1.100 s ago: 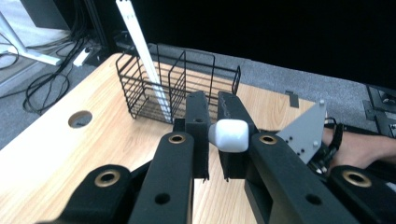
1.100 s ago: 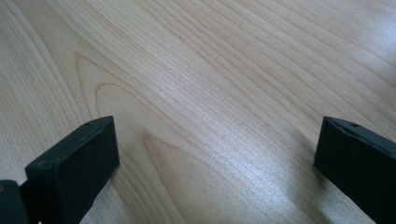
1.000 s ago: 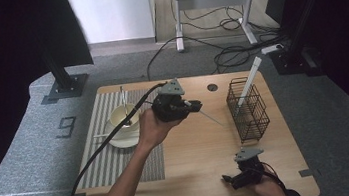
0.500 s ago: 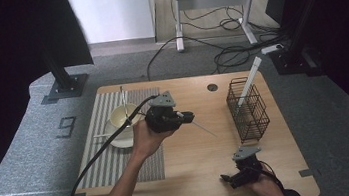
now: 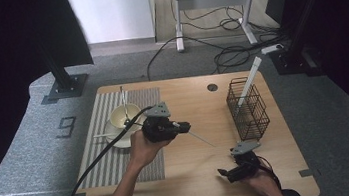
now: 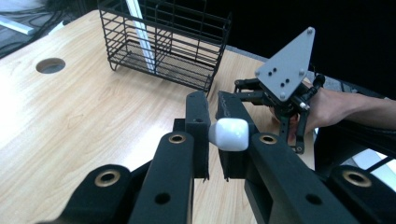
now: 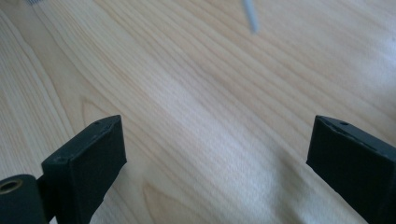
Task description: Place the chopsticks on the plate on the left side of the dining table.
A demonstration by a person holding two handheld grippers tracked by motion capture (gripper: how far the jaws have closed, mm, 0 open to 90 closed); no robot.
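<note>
One white stick (image 5: 200, 138) sits clamped in the left gripper (image 5: 182, 127); the right gripper (image 5: 223, 173) gapes empty. Tilting could slip it before reaching the basket (image 5: 247, 110).

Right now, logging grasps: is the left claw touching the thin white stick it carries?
Touching. In the left gripper view the left claw has both black jaws pressed against the thin white stick, its rounded end poking out between them.

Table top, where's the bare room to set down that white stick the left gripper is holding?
Bare wood lies between the striped mat and the wire basket, ahead of the right gripper. The mat's near half is free too. It is crowded around the bowl on the mat's far end. The left gripper grips the stick.
</note>
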